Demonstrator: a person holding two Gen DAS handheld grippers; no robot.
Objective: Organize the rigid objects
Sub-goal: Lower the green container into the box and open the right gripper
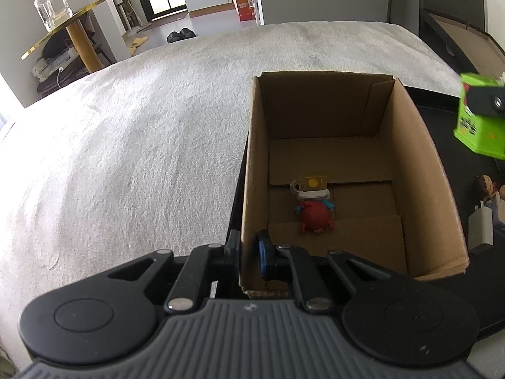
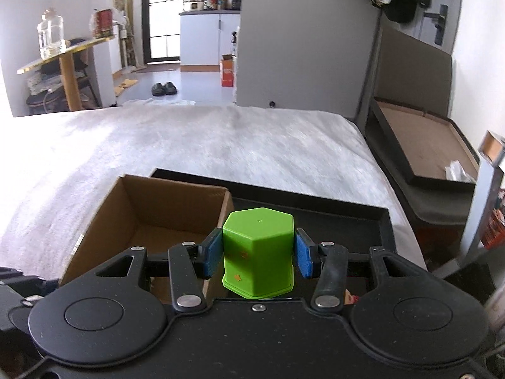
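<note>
The left gripper [image 1: 249, 254] pinches the open brown cardboard box's [image 1: 252, 164] near wall; the right gripper [image 2: 257, 252] clamps a green hexagonal plastic container [image 2: 257, 252]. A red toy figure [image 1: 314, 216] lies inside, at the left gripper's one o'clock.

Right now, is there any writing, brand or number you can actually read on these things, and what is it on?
None can be read.
green box: small orange marks on its side, too small to read; dark print in the left wrist view, blurred.
orange carton on the far floor: pale print, too small to read.
red packet on the side table: label blurred.
cardboard box: no print visible.
</note>
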